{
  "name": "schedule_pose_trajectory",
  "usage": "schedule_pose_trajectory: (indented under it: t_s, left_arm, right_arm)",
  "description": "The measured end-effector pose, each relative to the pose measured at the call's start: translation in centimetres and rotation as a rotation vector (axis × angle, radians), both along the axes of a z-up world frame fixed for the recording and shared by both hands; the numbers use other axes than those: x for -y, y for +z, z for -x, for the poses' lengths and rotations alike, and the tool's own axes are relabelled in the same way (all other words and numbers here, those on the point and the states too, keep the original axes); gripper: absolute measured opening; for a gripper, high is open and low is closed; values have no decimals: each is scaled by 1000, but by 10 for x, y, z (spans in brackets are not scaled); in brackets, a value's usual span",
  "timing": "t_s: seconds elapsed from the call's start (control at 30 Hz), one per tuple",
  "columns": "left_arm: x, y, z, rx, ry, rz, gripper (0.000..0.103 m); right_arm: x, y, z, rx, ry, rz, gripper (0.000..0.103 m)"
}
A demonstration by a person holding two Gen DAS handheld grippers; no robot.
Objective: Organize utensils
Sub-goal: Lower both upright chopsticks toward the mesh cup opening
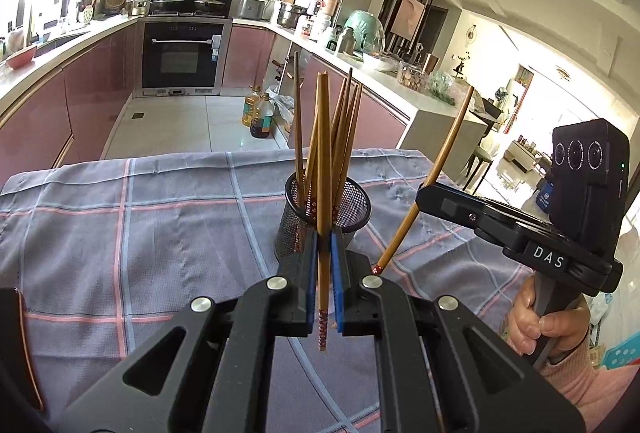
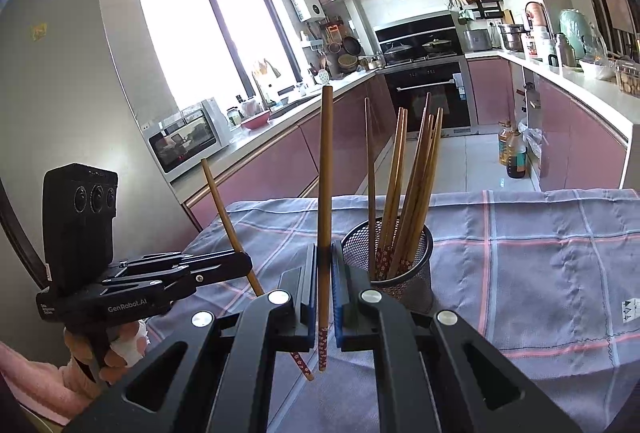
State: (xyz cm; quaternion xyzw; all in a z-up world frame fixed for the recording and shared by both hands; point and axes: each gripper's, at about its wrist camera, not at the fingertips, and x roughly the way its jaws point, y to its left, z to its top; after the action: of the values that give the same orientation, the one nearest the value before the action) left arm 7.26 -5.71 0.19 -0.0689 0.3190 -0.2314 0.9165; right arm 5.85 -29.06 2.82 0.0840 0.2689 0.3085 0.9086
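Chopsticks are the item at risk here. The left gripper (image 1: 324, 253) is clamped on one chopstick (image 1: 323, 169), held near its patterned lower end with most of its length standing free above the pads. The right gripper (image 2: 325, 273) is clamped likewise on a second chopstick (image 2: 325, 169). Both sticks are off the checked cloth (image 1: 140, 217) and close to the mesh holder (image 1: 352, 205), which already carries several upright chopsticks.

Judged hazards: each grip sits low on a long, smooth stick, so a tilt could let it pivot or slip through the pads. Lowering either stick may foul the splayed ones in the holder. The holder looks light; a sideways knock could tip it. The two grippers work close together and may collide.
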Motion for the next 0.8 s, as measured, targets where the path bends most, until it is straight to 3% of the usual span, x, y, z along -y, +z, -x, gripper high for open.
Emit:
schedule_pose_trajectory:
  t_s: [0.8]
  left_arm:
    - [2, 39, -4, 95, -18, 11, 7]
  right_arm:
    - [-8, 37, -11, 89, 11, 24, 6]
